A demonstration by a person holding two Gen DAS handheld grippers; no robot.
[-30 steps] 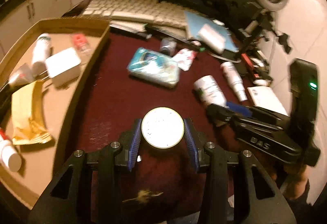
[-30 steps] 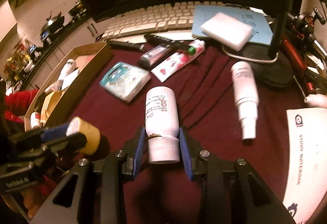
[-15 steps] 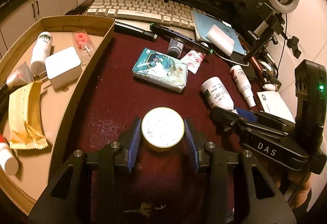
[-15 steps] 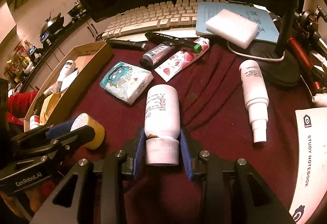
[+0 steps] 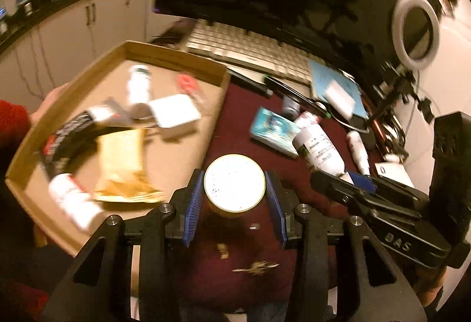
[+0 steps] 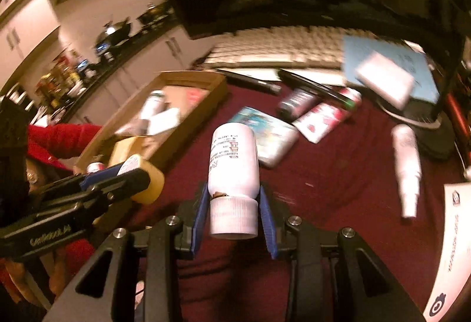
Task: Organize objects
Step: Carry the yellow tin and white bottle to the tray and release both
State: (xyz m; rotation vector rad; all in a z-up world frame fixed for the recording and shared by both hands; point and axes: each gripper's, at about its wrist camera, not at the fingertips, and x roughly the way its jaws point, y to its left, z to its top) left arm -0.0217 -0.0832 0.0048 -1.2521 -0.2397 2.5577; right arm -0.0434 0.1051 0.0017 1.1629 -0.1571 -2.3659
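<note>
- Cardboard tray [image 5: 173, 56]: lies ahead and to the left of my left jaws, already holding bottles, a white box and a yellow packet; contents blurred. Judged the destination for both held items.
- White bottle [image 6: 233, 157]: clamped in my right gripper [image 6: 234, 222], the blue pads closed on its neck and ribbed cap, body projecting forward beyond the jaws. Rigid plastic, likely light, smooth-walled; the ribbed cap is the surer hold, as the smooth body could slip.
- Round tin [image 5: 234, 182]: clamped across its sides in my left gripper [image 5: 234, 204], pale lid facing the camera. Stiff and compact, weight unknown; curved walls give narrow contact, so a centred grip matters.
- Pose: both my grippers are raised above the maroon cloth [image 6: 338, 175], side by side. The tray sits left of each pair of jaws.
</note>
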